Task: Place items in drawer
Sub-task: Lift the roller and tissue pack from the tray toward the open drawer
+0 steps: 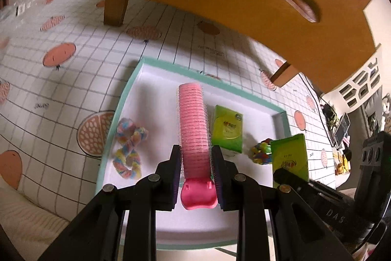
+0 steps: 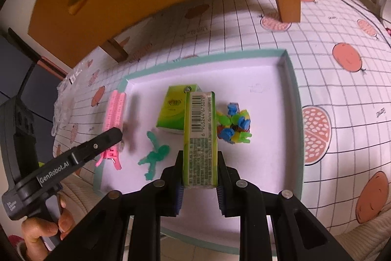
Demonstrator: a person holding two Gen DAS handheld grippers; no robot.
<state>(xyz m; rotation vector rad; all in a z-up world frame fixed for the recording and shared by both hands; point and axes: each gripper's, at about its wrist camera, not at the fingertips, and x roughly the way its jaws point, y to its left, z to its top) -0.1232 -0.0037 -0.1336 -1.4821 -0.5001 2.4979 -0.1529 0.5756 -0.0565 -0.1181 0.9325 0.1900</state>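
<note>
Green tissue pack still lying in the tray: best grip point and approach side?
Take the green tissue pack across its two long narrow side faces, coming from above. It lies flat on the tray floor, broad face up. The held pack and toy pile crowd its right side, so move those away first.

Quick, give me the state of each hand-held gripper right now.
Left hand-held gripper: closed on the pink hair roller.
Right hand-held gripper: closed on a green tissue pack, barcode side up.
</note>
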